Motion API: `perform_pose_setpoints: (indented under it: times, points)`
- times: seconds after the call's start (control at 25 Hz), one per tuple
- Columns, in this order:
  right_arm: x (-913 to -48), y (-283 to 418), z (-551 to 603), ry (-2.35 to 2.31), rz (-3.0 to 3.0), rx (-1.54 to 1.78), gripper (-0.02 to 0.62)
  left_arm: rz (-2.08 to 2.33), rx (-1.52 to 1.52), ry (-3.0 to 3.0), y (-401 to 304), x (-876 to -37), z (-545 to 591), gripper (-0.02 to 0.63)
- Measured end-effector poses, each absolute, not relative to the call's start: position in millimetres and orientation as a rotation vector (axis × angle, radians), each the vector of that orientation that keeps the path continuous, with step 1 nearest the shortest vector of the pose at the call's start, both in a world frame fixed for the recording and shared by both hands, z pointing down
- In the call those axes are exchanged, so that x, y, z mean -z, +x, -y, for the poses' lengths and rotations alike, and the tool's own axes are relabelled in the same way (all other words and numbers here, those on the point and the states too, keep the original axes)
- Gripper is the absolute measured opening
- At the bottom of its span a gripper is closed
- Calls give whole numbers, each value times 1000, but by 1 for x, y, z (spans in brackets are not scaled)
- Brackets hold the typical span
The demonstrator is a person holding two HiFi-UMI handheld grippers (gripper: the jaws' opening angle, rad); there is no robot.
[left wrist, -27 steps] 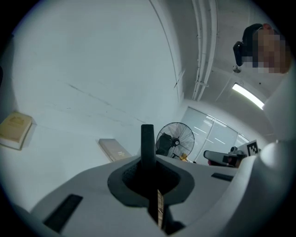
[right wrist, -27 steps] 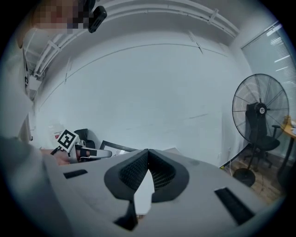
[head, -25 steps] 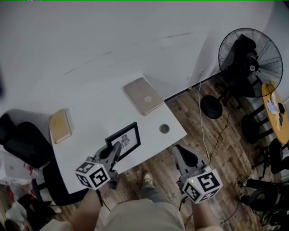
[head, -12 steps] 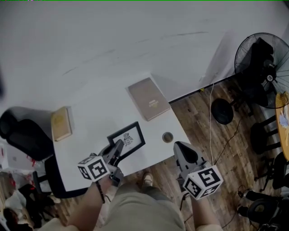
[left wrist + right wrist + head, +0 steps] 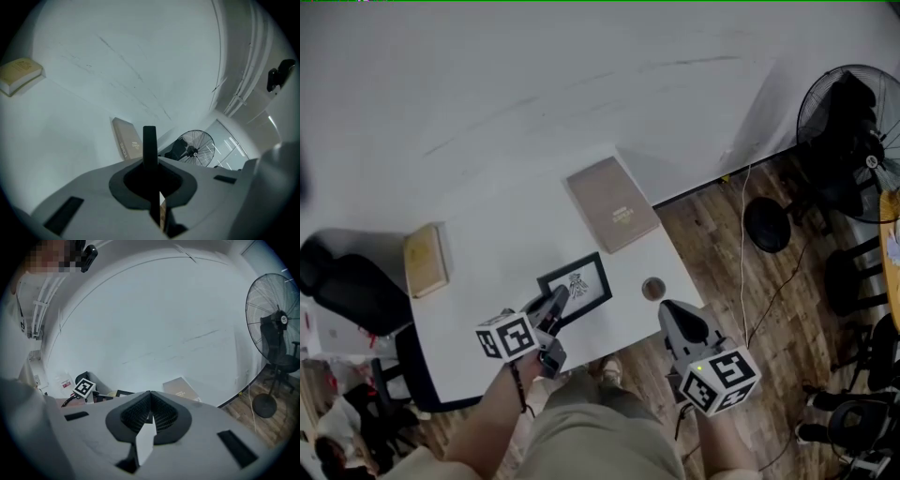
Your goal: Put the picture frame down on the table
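Note:
The picture frame (image 5: 575, 284), black with a white mat and a small dark print, lies nearly flat low over the white table (image 5: 502, 234), near its front edge. My left gripper (image 5: 553, 305) is shut on the frame's near left edge. In the left gripper view the frame (image 5: 149, 140) stands edge-on as a thin black bar out of the closed left gripper (image 5: 151, 164). I cannot tell whether the frame touches the table. My right gripper (image 5: 675, 314) hangs over the wooden floor just right of the table's corner. Seen in its own view, the right gripper (image 5: 150, 393) is shut and empty.
A brown book (image 5: 613, 202) lies at the table's far right and a yellow book (image 5: 425, 260) at its left. A small round disc (image 5: 653, 288) sits right of the frame. A black chair (image 5: 347, 286) stands at the left, a floor fan (image 5: 853, 141) at the right.
My left gripper has carried the frame lower and a little further in over the table, rolling it flatter. The right gripper has sunk too, staying shut beside the table's corner.

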State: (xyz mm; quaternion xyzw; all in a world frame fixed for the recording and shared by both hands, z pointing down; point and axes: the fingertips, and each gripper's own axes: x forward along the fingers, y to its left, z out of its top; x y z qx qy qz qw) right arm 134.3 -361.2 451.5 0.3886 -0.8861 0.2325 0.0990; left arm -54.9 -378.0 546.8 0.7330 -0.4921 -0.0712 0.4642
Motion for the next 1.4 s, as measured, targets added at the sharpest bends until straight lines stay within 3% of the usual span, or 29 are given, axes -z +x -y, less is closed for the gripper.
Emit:
perform_pose_setpoints:
  times: [0.6, 1.4]
  points:
    - [-513, 109, 366, 1153, 2439, -848, 23, 1106, 131, 1622, -70, -628, 416, 31]
    - [-524, 83, 376, 1191, 2420, -953, 23, 1068, 33, 1557, -71, -692, 449, 44]
